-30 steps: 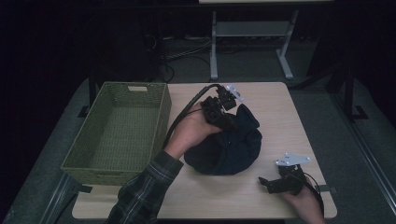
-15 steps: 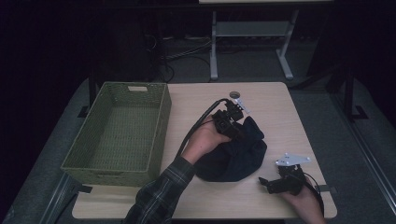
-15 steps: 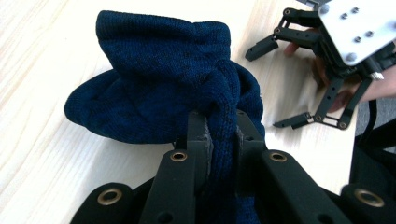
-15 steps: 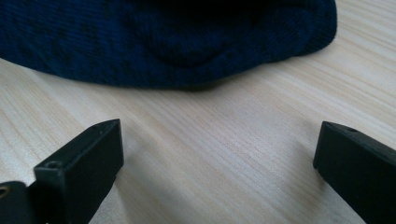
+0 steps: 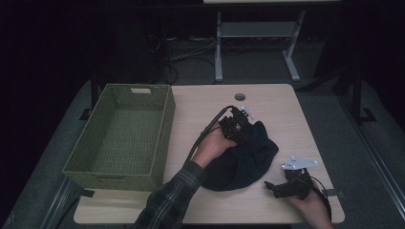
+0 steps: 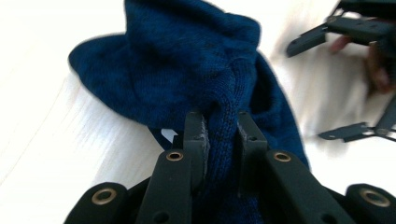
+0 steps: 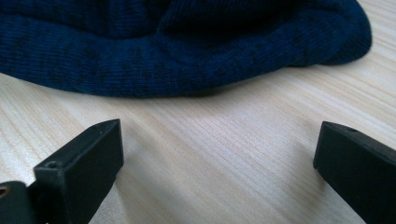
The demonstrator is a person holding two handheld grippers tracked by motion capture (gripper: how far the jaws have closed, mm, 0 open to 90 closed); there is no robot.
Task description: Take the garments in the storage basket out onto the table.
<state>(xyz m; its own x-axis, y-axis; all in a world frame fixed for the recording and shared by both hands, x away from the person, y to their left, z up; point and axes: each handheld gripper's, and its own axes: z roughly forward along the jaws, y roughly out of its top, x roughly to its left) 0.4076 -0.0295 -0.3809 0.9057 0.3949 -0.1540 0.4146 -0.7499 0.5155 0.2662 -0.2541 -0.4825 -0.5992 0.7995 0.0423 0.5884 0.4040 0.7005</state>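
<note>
**Left gripper pinching a blue knit cloth on the table, right gripper waiting open**

High view: you are looking down on a pale wood table (image 5: pixel 267 102). A dark blue knit cloth (image 5: pixel 246 164) lies in a rumpled heap a little toward 4 o'clock of the table's middle. Your left gripper (image 5: pixel 237 128) sits at the heap's 11 o'clock edge, with your left hand (image 5: pixel 212 143) behind it and a plaid sleeve (image 5: pixel 172 202) coming in from 6 o'clock. Your right gripper (image 5: pixel 277 187) rests on the table at the heap's 4 o'clock, close beside it and not touching. An empty green woven basket (image 5: pixel 119 138) stands at 9 o'clock, well apart from the cloth.

Left gripper view: the two black jaws stand narrow, and a bunched ridge of cloth (image 6: pixel 196 70) fills the gap between them, pressed by both pads. The jaws have just been easing slightly apart, yet the fold stays pinched. The rest of the cloth drapes away toward 12 o'clock. The right gripper (image 6: pixel 322 86) shows blurred at 2 o'clock.

Right gripper view: these jaws stand wide, with bare wood between them. The cloth's rolled hem (image 7: pixel 187 60) lies across 12 o'clock, just beyond the tips.

Handling, as a judgement: the cloth looks light, soft and limp. It will sag and trail from wherever you grip it, and a thin pinch may slip. Take a thick gathered fold or the rolled hem, deep between the pads.
</note>
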